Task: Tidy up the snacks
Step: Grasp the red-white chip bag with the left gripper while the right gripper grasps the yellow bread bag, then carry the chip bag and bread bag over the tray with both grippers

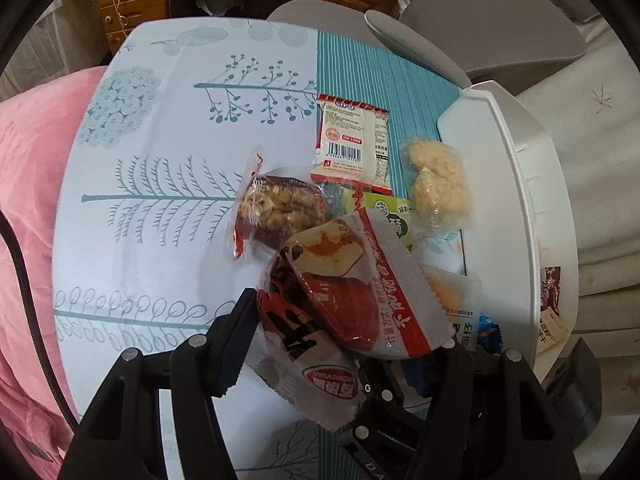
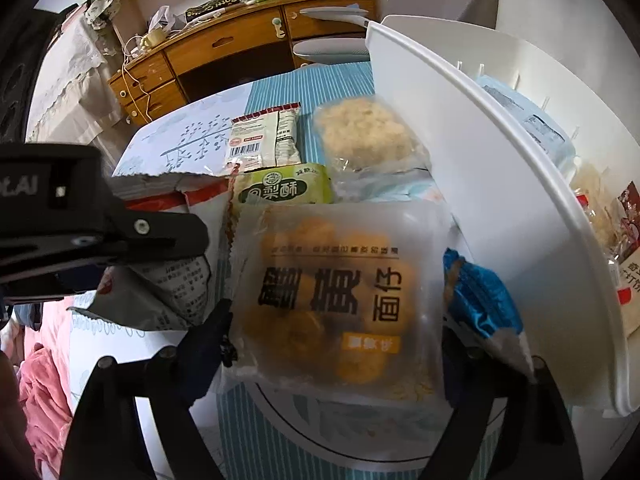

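My left gripper is shut on a puffy red-and-white date snack packet, which bulges between its fingers; in the right wrist view this packet folds under the left finger. My right gripper stands wide open around a translucent packet of yellow pastries lying flat, its fingertips at the packet's two side edges. A blue packet lies against the right finger. Behind are a green pastry packet, a white barcode packet, a pale crumbly snack in clear wrap and a walnut-date packet.
A white plastic bin stands to the right of the pile, with several packets inside. The table wears a tree-patterned cloth. A pink blanket lies at the left; grey chair and wooden desk stand behind.
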`<state>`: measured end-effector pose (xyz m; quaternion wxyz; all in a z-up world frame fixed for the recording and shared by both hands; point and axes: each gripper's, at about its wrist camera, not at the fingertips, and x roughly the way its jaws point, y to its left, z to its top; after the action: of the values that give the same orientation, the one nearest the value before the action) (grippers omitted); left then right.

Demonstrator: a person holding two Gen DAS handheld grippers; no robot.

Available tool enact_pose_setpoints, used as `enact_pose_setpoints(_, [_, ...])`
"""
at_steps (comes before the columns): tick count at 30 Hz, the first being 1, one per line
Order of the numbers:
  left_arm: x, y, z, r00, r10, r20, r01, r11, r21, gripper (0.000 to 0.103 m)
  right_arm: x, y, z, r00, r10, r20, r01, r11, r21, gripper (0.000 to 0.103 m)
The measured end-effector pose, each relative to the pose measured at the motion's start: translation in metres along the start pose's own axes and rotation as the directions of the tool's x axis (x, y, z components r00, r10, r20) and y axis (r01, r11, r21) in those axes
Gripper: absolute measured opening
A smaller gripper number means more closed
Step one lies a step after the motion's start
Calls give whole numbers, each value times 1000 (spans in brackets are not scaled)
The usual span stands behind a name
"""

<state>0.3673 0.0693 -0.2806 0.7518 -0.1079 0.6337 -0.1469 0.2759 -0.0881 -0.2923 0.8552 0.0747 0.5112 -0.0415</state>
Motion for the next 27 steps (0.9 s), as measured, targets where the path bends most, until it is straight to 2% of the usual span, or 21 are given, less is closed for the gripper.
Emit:
enact_pose_setpoints(9, [-37,6,-21,1000,5,31,-6,1000,5,62,-14,3,-14,996,52,-76,-50,998,30,85])
enact_pose_setpoints(16, [-70,22,-60,1000,17,26,-17,1000,3,62,-43,11,-37,992,78,-96,-78,997,5,84])
enact_pose_setpoints(22, [-91,29,-95,999,-9,44,9,1000,-1,62,-75,15,-52,994,94,-60,-95,995,-13,84])
enact_pose_setpoints(27, [-114,25,-122,993,-69,98,67,998,20,62,-106,11,-57,996,90,4,-90,996,-1,85])
